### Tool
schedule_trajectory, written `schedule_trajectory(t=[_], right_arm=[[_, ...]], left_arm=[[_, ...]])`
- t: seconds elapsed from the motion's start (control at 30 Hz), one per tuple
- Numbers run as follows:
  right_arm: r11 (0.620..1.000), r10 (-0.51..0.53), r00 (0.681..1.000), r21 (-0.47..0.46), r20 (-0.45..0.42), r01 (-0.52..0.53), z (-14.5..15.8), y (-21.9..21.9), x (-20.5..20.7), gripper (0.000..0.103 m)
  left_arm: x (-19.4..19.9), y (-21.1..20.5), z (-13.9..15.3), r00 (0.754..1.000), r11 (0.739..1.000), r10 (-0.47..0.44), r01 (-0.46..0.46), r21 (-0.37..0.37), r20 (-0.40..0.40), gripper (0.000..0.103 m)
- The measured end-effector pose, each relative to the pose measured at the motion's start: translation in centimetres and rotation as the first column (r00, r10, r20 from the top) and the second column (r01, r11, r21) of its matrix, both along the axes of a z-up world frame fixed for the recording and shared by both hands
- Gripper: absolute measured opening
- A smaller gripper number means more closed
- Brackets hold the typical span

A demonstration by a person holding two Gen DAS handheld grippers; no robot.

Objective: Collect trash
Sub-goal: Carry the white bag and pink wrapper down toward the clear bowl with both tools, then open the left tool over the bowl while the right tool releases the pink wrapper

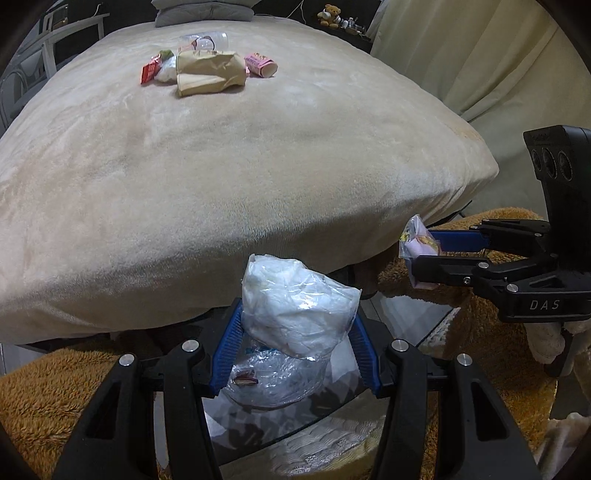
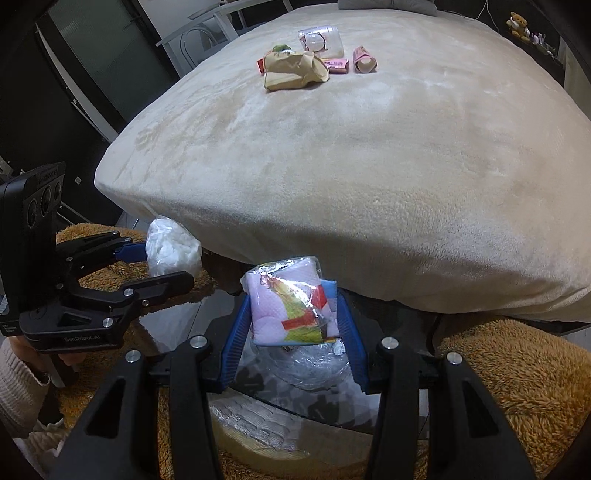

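left gripper (image 1: 295,332) clamped on a white crumpled plastic bundle (image 1: 299,306); both blue pads press its sides, the bundle bulging above the fingertips. seen from the right wrist view the same bundle (image 2: 171,251) sits at the tips of the left gripper (image 2: 162,266), just off the bed's near edge.

right gripper (image 2: 293,325) closed on a pink tissue pack (image 2: 288,310) in clear wrap with red, yellow and green print; pads against both its sides. from the left wrist view that pack (image 1: 419,242) shows at the tips of the right gripper (image 1: 424,254), near the bed corner.

both grippers point steeply down, side by side, over a clear plastic bag (image 1: 273,380) lying below on a glossy dark surface; a small red-and-white scrap shows inside it. whether it is a bag or a lined bin i cannot quite tell.

brown fuzzy rug (image 1: 55,387) to either side of it.

beige bed cover (image 1: 221,166) fills the middle. far up on it, a cluster of remaining trash: crumpled brown paper bag (image 1: 207,72), pink rolled wrapper (image 1: 260,64), red packet (image 1: 149,72), clear plastic container (image 1: 203,40). all well apart from both grippers.

teddy bear (image 1: 330,14) on a dark shelf behind the bed. a knit sleeve (image 2: 18,380) visible behind the left gripper.
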State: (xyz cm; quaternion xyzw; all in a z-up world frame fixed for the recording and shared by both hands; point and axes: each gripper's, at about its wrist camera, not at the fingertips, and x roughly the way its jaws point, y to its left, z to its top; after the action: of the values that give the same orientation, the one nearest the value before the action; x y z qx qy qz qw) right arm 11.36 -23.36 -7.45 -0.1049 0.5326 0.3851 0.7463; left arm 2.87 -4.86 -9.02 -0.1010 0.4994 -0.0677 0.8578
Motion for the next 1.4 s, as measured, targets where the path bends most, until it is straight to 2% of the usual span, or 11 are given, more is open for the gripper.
schedule_trajectory(t=[0.1, 0.57, 1.07, 1.4], right_arm=[[1.000, -0.001, 1.000, -0.021, -0.023, 0.000, -1.0, 0.3, 0.3, 0.048], [0.994, -0.012, 0.991, -0.107, -0.137, -0.003, -5.6, 1.5, 1.5, 0.048], [0.980, -0.043, 0.962, -0.199, -0.268, -0.012, -9.8, 3.0, 2.7, 0.048], [0.971, -0.065, 0.944, -0.238, -0.325, -0.015, -11.9, 3.2, 2.9, 0.048]], left_arm=[[0.2, -0.1, -1.1, 1.000, 1.000, -0.003, 0.004, 0.014, -0.021, 0.053], [1.0, 0.1, -6.2, 0.986, 1.000, 0.004, -0.007, -0.020, -0.166, 0.053], [2.3, 0.7, -10.9, 0.938, 0.997, -0.006, -0.021, -0.073, -0.347, 0.053], [2.8, 0.3, -12.7, 0.917, 0.994, -0.029, -0.017, -0.111, -0.397, 0.053]])
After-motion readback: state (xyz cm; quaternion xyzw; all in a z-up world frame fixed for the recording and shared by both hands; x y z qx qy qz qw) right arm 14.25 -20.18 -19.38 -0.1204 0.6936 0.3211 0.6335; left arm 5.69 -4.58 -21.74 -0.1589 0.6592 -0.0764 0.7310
